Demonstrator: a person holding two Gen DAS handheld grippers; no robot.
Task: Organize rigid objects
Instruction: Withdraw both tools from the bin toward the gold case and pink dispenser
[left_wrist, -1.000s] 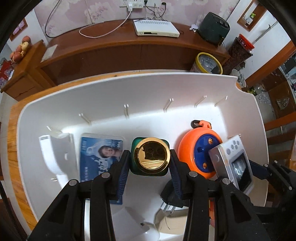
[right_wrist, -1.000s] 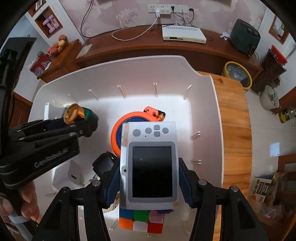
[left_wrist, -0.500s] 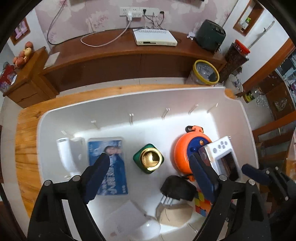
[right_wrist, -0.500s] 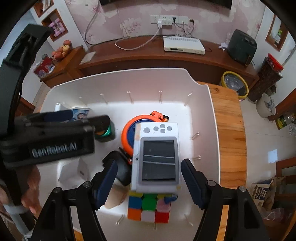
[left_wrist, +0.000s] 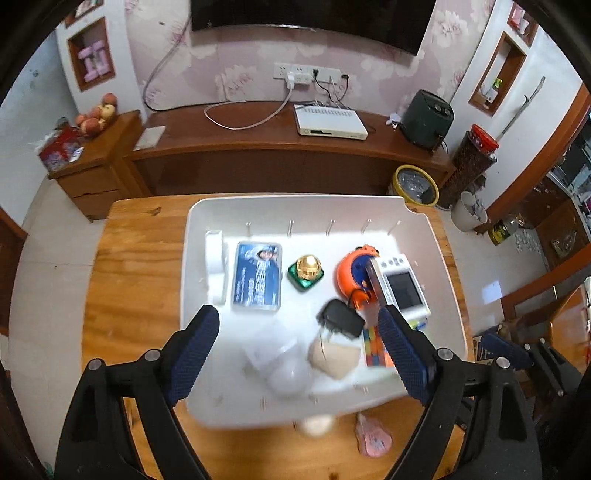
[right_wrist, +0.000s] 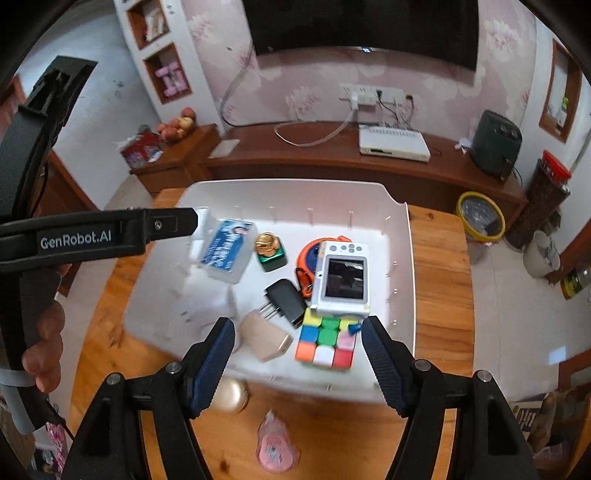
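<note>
Both my left gripper (left_wrist: 299, 349) and right gripper (right_wrist: 297, 363) hang with jaws wide and empty above the white tray (right_wrist: 400, 280), green bottle (right_wrist: 271, 251) and camera (right_wrist: 341, 278) already inside, while a round beige piece (right_wrist: 231, 395) and pink packet (right_wrist: 273, 445) wait on the desk (right_wrist: 437, 306).

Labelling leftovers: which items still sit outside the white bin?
Two, on the wooden table in front of the white bin: the round beige puck and the pink packet. Everything else lies inside.
</note>
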